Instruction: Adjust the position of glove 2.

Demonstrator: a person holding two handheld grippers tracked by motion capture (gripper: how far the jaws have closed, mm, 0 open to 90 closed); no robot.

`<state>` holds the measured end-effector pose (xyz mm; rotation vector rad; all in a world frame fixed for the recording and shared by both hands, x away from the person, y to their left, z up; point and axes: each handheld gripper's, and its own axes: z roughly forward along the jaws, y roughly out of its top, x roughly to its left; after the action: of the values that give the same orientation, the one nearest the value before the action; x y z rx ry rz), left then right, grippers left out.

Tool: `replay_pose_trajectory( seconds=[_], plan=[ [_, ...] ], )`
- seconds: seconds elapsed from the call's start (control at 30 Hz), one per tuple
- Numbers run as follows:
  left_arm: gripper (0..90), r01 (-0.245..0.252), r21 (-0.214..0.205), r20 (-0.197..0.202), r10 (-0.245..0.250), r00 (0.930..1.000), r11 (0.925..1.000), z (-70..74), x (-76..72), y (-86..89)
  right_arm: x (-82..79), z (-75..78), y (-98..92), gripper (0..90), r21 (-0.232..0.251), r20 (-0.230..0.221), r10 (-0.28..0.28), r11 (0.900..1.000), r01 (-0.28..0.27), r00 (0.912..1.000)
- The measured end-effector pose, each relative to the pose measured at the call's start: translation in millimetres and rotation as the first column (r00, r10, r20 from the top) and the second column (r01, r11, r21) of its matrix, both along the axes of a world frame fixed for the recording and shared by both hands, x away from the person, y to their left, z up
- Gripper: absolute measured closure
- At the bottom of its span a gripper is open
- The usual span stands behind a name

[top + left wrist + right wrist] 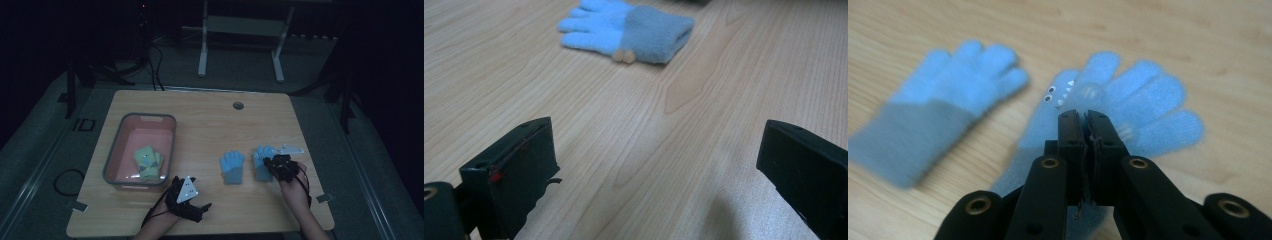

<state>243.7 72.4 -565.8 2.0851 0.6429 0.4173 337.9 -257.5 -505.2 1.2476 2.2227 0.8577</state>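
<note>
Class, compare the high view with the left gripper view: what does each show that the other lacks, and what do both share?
High view alone: the pink bin holding yellow-green gloves, and the right gripper shut on the right-hand blue glove. Left gripper view alone: its own open black jaws close up, with bare wood between them. Both: the wooden table and the other blue glove, lying flat.

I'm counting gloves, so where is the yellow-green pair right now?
In the high view, the yellow-green gloves lie inside the grey bin on the table's left side, just beyond the left gripper.

Dim, bluish high view with black surroundings; gripper views brighter, the right one blurred by motion.
</note>
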Motion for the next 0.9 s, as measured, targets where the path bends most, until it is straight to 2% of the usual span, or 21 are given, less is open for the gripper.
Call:
replay_pose_trajectory(
  seconds=[0.23, 0.33, 0.47, 0.7, 0.9],
  plan=[
    [2.8, 0.000, -0.005, 0.000, 0.000, 1.0000, 1.0000, -0.1, 0.4, 0.4, -2.4, 26.3, 16.5, 86.2, 0.038, 0.035, 0.029, 0.9988, -0.030, 0.9990],
    [2.8, 0.001, -0.002, 0.002, -0.001, 1.0000, 1.0000, 0.2, 0.1, 0.2, -4.4, 35.8, 26.4, 86.2, 0.046, 0.052, 0.052, 0.9974, -0.055, 0.9973],
    [2.8, 0.001, -0.002, 0.001, -0.001, 1.0000, 1.0000, 0.3, -0.4, 0.0, -6.2, 43.2, 39.7, 86.1, 0.068, 0.053, 0.093, 0.9930, -0.097, 0.9942],
    [2.8, -0.004, -0.005, 0.004, 0.004, 1.0000, 1.0000, 0.9, -0.4, 0.9, -7.8, 39.2, 63.4, 86.1, 0.081, 0.037, 0.160, 0.9833, -0.163, 0.9864],
    [2.8, -0.005, -0.006, 0.010, 0.005, 0.9999, 1.0000, 1.8, -0.8, 1.3, -9.1, 31.6, 77.2, 86.0, 0.091, 0.016, 0.185, 0.9784, -0.186, 0.9826]
  ],
)
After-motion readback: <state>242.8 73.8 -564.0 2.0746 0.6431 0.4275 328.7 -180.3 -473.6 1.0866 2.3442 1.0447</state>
